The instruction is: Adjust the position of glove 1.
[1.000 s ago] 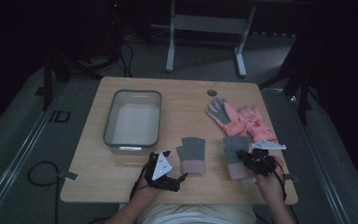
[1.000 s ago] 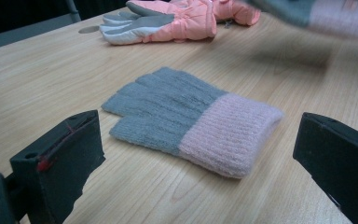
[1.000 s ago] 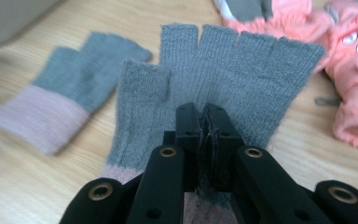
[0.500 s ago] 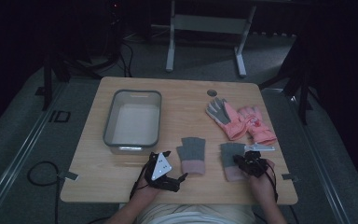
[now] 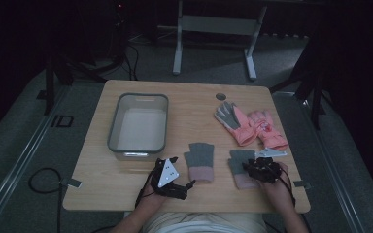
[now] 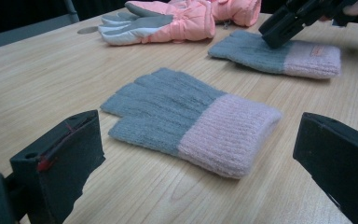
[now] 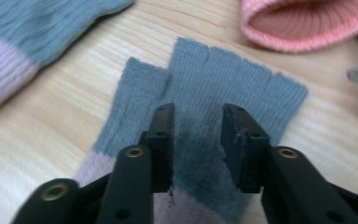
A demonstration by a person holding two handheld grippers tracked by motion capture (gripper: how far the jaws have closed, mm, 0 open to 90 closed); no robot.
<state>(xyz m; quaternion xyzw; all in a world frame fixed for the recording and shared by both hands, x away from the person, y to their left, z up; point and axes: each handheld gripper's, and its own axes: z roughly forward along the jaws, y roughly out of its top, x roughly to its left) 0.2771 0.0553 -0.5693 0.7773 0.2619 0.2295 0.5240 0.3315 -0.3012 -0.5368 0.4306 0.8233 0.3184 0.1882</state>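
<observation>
the right gripper [image 5: 253,167] sits low over the right knit glove [image 7: 233,93], a grey fingerless one with a pale pink cuff that lies flat on the wooden surface [image 5: 199,99] near the person's edge. its jaws have just been opening and now stand partly apart, their tips down on the grey knit with a strip of the fabric between them; the pads do not look to be pinching it, so nothing is held. the left gripper [image 5: 177,182] rests near the front edge with its jaws wide apart and empty, aimed at the left knit glove [image 6: 191,121], which lies flat just ahead of it, apart from its mate.

the step in hand looks like the start of a grasp on the right knit glove. the next move calls for pressing the tips into the fabric and closing so that a fold bunches up between the pads, then lifting. the grey bin [image 5: 138,121] stands farther back on the left, and the pair of pink padded gloves [image 5: 250,124] lies beyond the right gripper, untouched.
</observation>
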